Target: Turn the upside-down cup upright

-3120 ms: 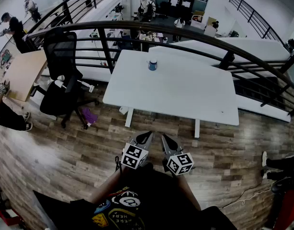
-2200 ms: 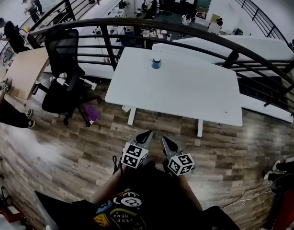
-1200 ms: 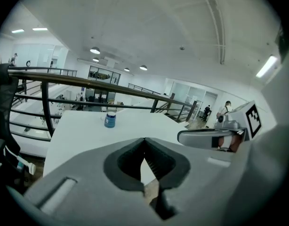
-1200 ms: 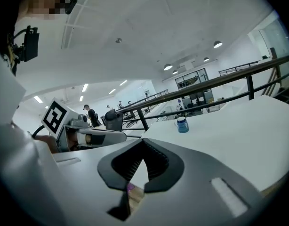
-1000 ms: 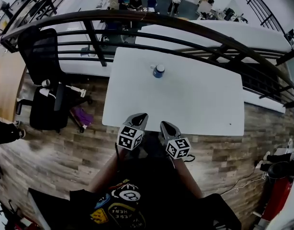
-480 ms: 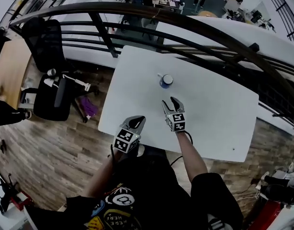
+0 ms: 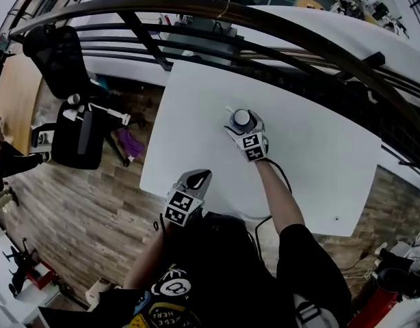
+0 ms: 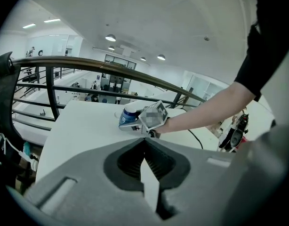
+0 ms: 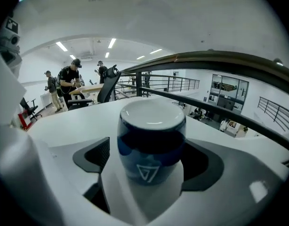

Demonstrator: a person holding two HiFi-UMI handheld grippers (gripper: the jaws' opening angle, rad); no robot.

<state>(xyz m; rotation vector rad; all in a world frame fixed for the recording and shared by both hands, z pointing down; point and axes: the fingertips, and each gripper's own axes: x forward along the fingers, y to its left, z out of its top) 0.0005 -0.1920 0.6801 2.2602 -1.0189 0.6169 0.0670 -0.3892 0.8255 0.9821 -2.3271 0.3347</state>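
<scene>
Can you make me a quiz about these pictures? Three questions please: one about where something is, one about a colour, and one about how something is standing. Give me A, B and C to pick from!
1. Where is the cup?
A. on the black chair
B. on the white table
C. on the wooden floor

2. What colour is most of the cup's side?
A. red
B. yellow
C. blue

3. How does the cup stand?
A. upside down
B. mouth up
C. lying on its side

Answers:
1 B: it stands on the table top, between the opening jaws of the right gripper, which do not press on it.
2 C: the right gripper view shows a blue side under a white base.
3 A: its closed white base faces up.
</scene>
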